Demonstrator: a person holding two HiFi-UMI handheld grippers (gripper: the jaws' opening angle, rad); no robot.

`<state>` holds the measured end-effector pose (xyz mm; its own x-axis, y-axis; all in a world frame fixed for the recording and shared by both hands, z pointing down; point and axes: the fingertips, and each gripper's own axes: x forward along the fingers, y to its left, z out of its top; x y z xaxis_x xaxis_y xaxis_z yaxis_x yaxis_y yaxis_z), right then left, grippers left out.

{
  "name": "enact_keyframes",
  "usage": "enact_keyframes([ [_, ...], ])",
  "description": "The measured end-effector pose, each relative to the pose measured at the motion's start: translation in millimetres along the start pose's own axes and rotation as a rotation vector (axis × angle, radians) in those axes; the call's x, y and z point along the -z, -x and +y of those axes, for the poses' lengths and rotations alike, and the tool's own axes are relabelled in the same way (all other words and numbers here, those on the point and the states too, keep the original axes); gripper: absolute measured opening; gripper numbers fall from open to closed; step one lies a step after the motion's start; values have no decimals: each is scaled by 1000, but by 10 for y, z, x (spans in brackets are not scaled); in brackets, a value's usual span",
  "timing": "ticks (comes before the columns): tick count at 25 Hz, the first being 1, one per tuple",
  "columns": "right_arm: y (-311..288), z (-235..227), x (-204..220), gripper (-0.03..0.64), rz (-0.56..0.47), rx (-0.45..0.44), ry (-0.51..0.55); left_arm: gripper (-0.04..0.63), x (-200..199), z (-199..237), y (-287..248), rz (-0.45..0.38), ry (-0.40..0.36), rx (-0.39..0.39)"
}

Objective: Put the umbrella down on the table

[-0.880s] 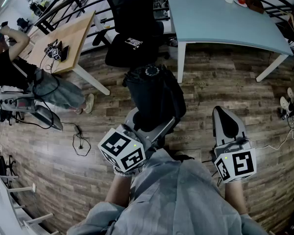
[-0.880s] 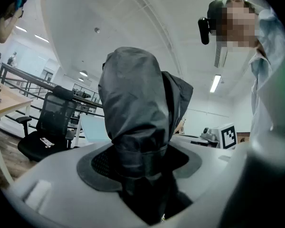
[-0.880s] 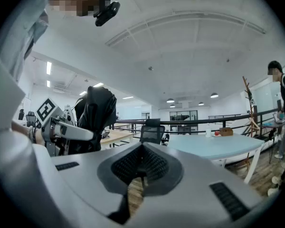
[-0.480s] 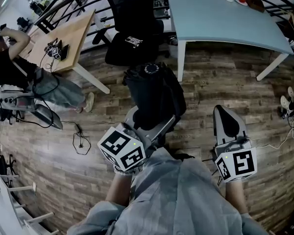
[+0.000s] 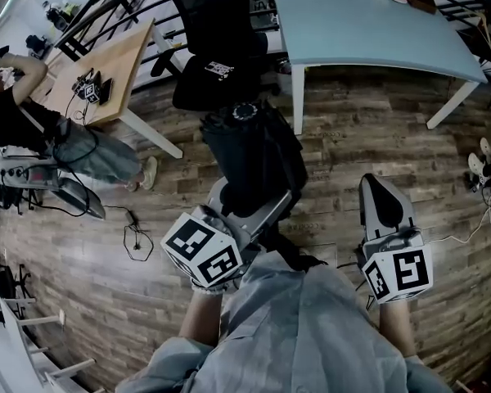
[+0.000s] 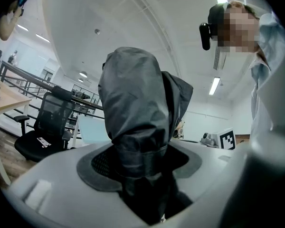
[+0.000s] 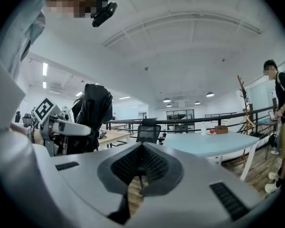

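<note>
Open office w/ plank floor [image 5: 376, 137]; a pale blue bench [image 5: 376, 23] is standing ahead, past a black chair [image 5: 217, 47]. The left gripper [image 6: 140, 161] fingers [image 6: 52, 179] are clamping wide round the folded black umbrella [image 6: 133, 103] at its strapped lower part, holding it upright in the air, well short of the bench. The right gripper [image 7: 140, 163] fingers are pressing together w/ nothing betw. them. The umbrella is prob. light, w/ soft, slippery fabric over a stiff core, so the firm strapped section is looking like the safest hold.
</note>
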<state>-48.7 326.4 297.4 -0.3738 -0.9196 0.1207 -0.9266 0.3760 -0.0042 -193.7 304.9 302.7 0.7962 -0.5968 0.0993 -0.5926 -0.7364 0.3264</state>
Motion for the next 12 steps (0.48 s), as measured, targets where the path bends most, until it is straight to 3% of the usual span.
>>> enact_keyframes([
  [12,133,-87,32,-2,25,44,10,270,-2,-105,-141,5,16,39],
])
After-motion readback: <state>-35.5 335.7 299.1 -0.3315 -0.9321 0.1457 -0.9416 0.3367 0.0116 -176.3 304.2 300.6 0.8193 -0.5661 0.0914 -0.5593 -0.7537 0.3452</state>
